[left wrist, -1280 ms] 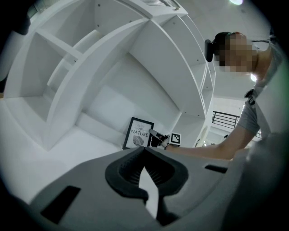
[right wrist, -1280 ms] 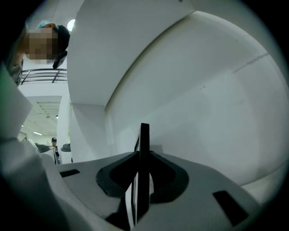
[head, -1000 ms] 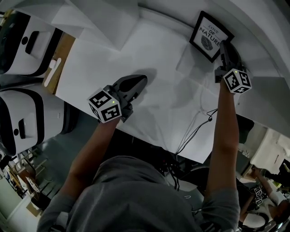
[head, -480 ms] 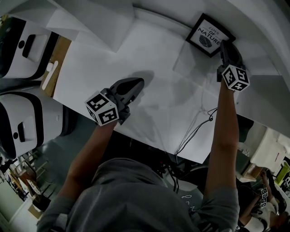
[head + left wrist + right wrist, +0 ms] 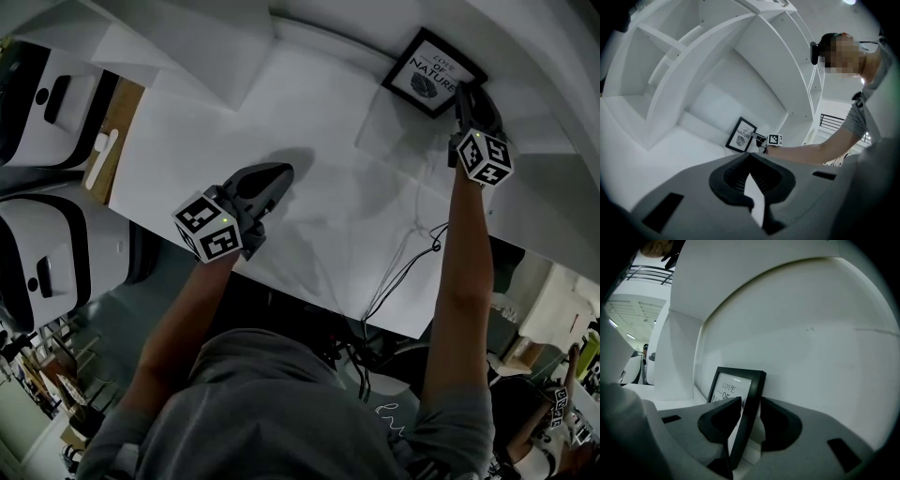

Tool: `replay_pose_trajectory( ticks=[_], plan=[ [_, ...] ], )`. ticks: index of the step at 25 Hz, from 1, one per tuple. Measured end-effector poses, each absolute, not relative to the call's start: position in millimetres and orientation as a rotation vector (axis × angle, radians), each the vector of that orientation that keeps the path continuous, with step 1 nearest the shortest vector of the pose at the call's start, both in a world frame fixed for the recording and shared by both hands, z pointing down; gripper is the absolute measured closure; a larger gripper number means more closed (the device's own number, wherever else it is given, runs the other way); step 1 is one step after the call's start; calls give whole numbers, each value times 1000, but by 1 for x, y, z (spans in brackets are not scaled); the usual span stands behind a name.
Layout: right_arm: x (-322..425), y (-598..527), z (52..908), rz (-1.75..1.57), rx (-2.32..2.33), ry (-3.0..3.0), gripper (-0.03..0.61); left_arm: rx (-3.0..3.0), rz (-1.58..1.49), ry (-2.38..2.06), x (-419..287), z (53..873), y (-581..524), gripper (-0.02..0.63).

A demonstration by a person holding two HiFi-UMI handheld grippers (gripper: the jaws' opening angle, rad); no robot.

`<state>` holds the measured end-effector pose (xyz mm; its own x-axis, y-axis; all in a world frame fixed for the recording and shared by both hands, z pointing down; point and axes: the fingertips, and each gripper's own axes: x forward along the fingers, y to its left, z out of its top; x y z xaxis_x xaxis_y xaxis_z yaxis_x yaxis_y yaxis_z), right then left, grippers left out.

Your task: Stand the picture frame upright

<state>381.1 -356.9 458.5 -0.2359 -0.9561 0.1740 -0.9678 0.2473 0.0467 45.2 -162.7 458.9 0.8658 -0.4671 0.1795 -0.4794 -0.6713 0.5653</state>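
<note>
Head view: the picture frame (image 5: 434,73) stands at one o'clock, the right gripper (image 5: 466,98) at its edge. Left gripper view: the left gripper (image 5: 750,157) is pressed together and empty (idle). Right gripper view: its jaws have just been opening astride the frame, which I judge is the release; next, withdraw without nudging it.

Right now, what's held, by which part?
Nothing: jaws of the right hand-held gripper have just been opening around the picture frame side edge; the left hand-held gripper is empty.
</note>
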Motion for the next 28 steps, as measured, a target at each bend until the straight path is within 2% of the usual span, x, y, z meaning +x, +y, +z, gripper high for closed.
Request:
replay_pose_trajectory(
  ticks=[20,23,28],
  plan=[
    [398,-338,427,93,2051,-2328,454,2441,23,-669,41,453,-165,606],
    [404,-329,421,162,2142,-2340,517,2447,23,-662,41,449,-165,607],
    [401,-316,425,179,2129,-2316,549,2453,16,-660,42,447,-165,606]
  ],
)
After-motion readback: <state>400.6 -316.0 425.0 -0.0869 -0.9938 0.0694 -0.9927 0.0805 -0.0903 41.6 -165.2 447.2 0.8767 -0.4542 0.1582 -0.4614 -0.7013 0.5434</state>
